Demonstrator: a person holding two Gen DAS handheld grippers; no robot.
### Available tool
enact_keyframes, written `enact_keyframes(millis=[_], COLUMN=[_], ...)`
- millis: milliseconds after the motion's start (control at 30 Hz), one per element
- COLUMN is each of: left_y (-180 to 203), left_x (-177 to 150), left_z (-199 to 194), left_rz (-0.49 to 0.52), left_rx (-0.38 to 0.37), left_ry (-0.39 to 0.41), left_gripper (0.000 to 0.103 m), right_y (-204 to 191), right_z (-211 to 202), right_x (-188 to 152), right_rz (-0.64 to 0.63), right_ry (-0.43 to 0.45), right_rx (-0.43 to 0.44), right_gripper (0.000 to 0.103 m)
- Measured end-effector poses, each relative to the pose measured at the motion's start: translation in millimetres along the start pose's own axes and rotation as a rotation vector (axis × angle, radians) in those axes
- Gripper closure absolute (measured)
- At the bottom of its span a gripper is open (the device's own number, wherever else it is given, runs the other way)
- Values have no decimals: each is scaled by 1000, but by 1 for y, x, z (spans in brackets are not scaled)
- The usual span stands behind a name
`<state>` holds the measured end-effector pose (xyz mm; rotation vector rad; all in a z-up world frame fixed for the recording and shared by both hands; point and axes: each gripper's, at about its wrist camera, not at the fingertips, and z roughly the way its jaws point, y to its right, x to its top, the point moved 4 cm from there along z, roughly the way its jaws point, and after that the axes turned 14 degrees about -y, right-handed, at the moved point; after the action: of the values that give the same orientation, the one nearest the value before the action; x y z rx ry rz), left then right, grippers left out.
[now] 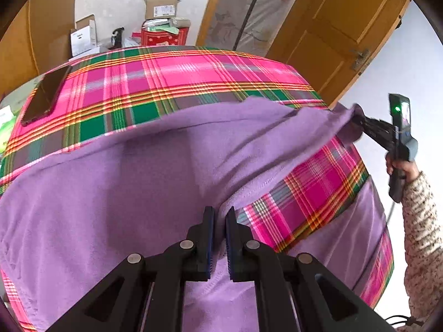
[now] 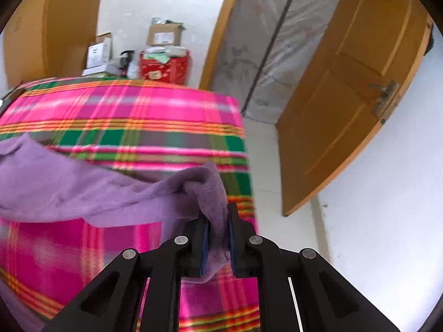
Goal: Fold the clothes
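Purple fleece garment [image 1: 124, 182] stretched left-right over the plaid counter [image 1: 193, 74], near hem clamped in left gripper [image 1: 219, 215], far-right corner in right gripper [image 2: 218, 221], lifted.

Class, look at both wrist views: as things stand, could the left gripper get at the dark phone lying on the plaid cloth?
Probably not yet: the left gripper is shut on the purple fleece garment, and the phone lies beyond that garment on the plaid cloth.

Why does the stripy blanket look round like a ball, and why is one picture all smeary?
Left wrist view: the fisheye lens bulges the plaid blanket and bends the door; fairly sharp. Right wrist view: same bulge, but the blanket's stripes and the purple cloth are smeared by motion; its gripper stays crisp.
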<state>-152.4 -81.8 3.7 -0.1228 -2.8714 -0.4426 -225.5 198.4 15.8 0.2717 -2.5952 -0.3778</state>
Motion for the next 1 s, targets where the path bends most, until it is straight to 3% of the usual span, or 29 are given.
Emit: enact_keyframes(millis=[200,267,533,700,1000], left_y=[1,2,-1,-6,-11], left_x=[-4,-7,-18,-23,-28], left_z=[2,5,3,2,1], left_rz=[9,20,26,4,-24], left_rx=[-19,-15,-20,-25,-40], left_ry=[-17,-27,-48,-47,-49], left_gripper=[95,95,95,95,95], right_y=[-10,-11,-6,-10,9], right_z=[-1,3,10,15,7], right_x=[2,-8,-50,-79,-123], right_rz=[-43,-67,-51,-107,-96], right_ry=[98,93,52,13,-101], right_rx=[-162,-189,-167,-180,-65], right_gripper=[91,91,91,90,90])
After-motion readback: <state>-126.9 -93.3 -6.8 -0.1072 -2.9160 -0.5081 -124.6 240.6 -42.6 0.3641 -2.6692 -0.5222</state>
